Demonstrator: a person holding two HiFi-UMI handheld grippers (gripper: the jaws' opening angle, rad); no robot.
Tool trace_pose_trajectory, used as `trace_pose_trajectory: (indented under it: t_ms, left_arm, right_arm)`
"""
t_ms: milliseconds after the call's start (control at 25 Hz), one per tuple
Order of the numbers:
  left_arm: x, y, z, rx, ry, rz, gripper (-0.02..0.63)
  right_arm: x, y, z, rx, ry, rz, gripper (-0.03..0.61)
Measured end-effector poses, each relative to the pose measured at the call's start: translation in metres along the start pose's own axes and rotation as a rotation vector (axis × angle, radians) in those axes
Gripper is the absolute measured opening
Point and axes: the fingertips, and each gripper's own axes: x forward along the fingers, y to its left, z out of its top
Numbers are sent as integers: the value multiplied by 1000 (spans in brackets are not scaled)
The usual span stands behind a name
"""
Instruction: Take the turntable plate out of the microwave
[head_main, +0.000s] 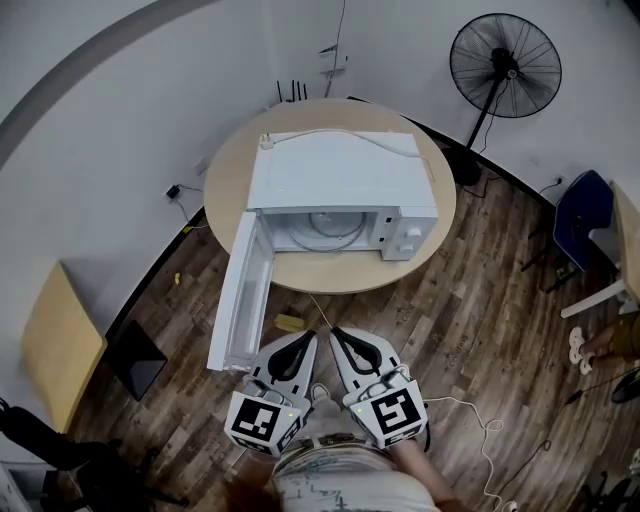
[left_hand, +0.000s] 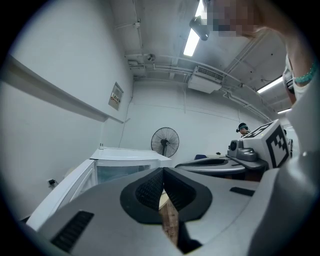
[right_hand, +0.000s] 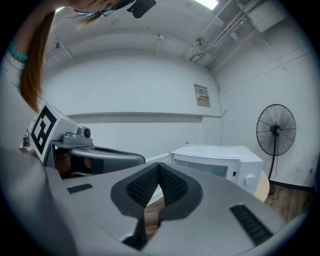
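Both mine shut, empty: left gripper (head_main: 304, 346), right gripper (head_main: 341, 342). Turntable plate (head_main: 325, 228) lies flat inside microwave (head_main: 335, 170), door (head_main: 243, 290) open. Plate at 12 o'clock from both tips, well apart; neither hand clearly nearer.

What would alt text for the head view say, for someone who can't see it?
A white microwave sits on a round table, door swung open, the turntable plate inside. The left gripper and right gripper, both shut and empty, are side by side short of the table.
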Motion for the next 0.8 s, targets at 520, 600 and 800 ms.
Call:
trace_pose_trajectory:
  t_ms: [520,600,800]
  left_arm:
    - [0,37,4,-28,5,14,14]
    - [6,40,3,-31,6,15,14]
    - [27,53,9,-28,3,27,14]
  right_arm:
    - [33,3,8,-10,2,3,-9]
    - [38,-2,8,-16,6,6,-9]
    - [58,-17,9,-24,17,28,-9]
